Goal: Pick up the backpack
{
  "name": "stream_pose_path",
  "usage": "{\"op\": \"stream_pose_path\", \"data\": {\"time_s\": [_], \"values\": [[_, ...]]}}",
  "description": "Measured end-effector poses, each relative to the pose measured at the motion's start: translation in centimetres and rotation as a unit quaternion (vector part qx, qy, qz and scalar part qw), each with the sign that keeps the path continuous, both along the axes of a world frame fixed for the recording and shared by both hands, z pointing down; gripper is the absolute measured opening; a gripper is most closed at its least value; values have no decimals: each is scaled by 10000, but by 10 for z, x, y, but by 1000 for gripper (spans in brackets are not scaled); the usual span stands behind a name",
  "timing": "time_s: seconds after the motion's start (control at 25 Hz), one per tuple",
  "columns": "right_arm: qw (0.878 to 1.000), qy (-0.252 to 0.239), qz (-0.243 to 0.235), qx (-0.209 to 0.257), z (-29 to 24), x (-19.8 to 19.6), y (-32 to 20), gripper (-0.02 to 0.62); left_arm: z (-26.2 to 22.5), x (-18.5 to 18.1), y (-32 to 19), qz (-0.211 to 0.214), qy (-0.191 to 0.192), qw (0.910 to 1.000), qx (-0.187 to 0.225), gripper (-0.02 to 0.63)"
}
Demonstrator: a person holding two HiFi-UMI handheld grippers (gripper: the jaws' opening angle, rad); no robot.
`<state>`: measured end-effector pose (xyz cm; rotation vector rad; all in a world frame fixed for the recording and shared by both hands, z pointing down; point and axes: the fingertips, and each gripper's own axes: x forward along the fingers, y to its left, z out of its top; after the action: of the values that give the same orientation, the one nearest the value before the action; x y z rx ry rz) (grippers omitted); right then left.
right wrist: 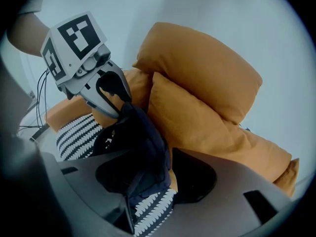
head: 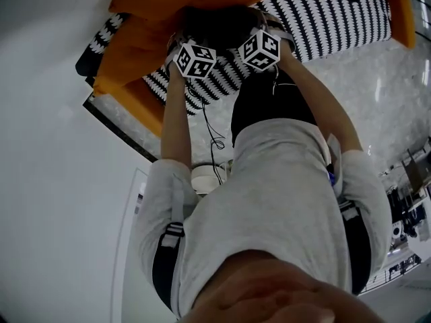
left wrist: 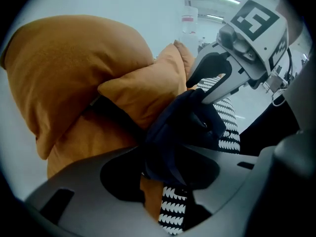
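Orange sofa seemingly bears backpack.

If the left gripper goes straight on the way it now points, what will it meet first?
The left gripper would most likely first meet the dark navy fabric backpack, which sits between its open jaws, in front of the orange cushions; exact depth is unclear.
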<state>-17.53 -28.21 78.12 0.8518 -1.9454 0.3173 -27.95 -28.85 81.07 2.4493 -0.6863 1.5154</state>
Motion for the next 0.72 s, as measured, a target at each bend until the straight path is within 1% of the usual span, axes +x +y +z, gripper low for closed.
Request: {"op": "stream_pose_path", "data": {"time_s": [0.16,0.28,0.48,0.64,0.72], "values": [[9999,-89,-18,-133,12,-2,-1,202,11,5,-5,36,-46,10000,45,183],[9999,-58,-87,-116,14,-5,-4,202,15,6,-10,14,-46,10000,70,183],[9999,-56,-28,-85,18,0,-9,202,14,11,-19,-168,-8,9997,181,183],[9998,-54,-168,-14,23,-5,-7,201,18,7,-16,-296,-48,9990,335,181],[9998,-75,-207,12,24,-4,-6,201,17,10,-14,-372,-40,9987,349,177]]}}
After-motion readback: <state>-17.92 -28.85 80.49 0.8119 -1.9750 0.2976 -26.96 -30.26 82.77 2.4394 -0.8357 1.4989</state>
